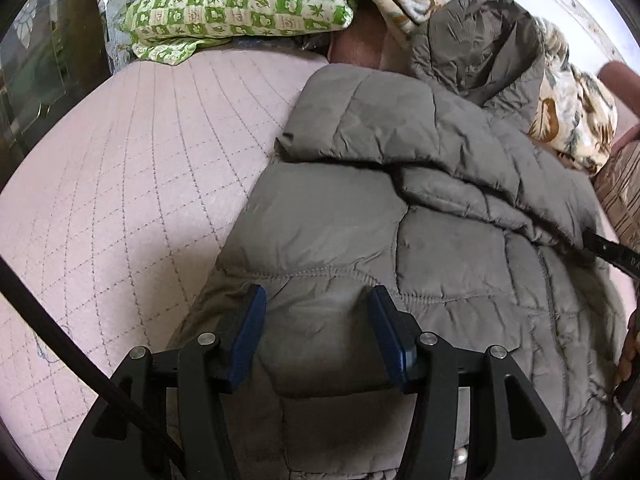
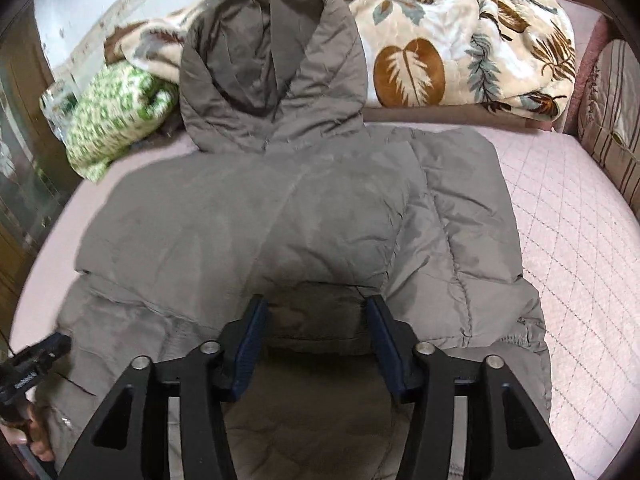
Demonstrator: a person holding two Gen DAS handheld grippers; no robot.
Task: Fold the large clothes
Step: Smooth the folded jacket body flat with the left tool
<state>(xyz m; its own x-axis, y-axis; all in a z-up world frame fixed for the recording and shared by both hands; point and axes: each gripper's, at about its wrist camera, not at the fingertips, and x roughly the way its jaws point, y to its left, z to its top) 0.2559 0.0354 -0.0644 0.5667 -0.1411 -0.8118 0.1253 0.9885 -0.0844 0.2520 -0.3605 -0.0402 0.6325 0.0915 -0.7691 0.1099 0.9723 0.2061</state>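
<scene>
Folding a grey hooded puffer jacket (image 2: 280,208) spread on the pink quilted bed (image 2: 572,240), hood (image 2: 268,72) at the far end against the leaf-print blanket (image 2: 460,52); green pillow (image 1: 240,4) far left. Sleeves look already laid in over the body, so probably mid-fold. Left tool (image 1: 316,304) hovers over the near left hem, jaws apart, padding bulging between them but pads not visibly pinching. Right tool (image 2: 316,312) over the near middle, jaws apart, nothing clamped. Next likely: both tools close on the near hem, lift together, carry it far toward the hood
</scene>
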